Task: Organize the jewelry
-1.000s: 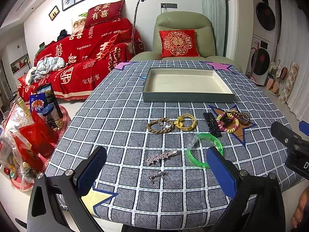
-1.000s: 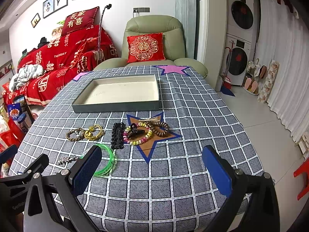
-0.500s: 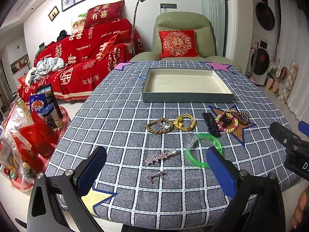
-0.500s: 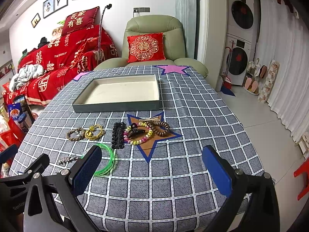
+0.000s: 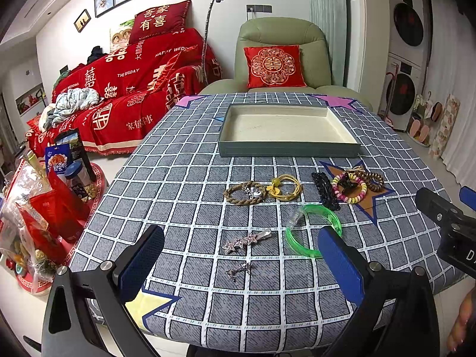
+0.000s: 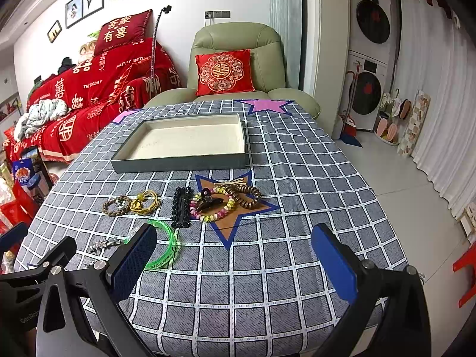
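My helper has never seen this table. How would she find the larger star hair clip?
Start from the grey tray on the checked tablecloth and come toward the near edge, past the bracelets. Left of the green bangle lies the star hair clip: silver, sparkly, longer than the small clip below.

Table wears a woven matt grid tablecloth point(image 5: 184, 184); the tray point(image 5: 288, 148) looks like matt grey card outside with a cream, faintly textured lining. Green bangle point(image 5: 312, 232) is glossy translucent plastic, star hair clip point(image 5: 245, 241) shiny metal with glittery stones, braided bracelet point(image 5: 244, 193) rough twisted cord, yellow hair ties point(image 5: 285, 189) smooth elastic, black hair clip point(image 6: 181, 208) faceted glossy beads, brown bead bracelet point(image 6: 247, 197) polished wood-like. Both gripper pads point(image 5: 142, 263) point(image 6: 334, 263) show a blue fine-textured rubbery face on matt black plastic arms with metal screws.
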Tool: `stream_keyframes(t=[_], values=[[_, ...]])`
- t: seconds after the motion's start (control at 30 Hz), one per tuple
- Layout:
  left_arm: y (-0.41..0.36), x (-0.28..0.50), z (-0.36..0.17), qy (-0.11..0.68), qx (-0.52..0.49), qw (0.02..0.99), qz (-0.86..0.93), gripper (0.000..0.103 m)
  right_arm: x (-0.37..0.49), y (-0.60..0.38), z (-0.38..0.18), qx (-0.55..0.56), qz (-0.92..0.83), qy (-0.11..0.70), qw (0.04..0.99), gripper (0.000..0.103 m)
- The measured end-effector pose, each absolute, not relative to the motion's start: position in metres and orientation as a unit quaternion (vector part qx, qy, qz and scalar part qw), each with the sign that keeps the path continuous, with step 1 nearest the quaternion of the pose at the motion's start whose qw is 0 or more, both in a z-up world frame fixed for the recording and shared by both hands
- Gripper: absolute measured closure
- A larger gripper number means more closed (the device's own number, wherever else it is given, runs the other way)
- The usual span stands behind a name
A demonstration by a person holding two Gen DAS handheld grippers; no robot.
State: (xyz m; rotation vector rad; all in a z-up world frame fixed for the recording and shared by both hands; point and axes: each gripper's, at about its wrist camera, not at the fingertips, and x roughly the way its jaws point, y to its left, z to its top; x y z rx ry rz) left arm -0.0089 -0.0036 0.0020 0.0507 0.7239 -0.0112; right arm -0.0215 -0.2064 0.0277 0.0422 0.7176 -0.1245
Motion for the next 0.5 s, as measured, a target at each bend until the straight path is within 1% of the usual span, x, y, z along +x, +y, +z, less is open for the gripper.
stream_keyframes(t=[0.5], values=[[-0.0051, -0.0106, 0.0005, 0.355, 0.026, 0.934, -0.007, 0.0, -0.0214, -0.2057, 0.0277, 0.021, -0.061, 0.353, 0.933, 0.0]])
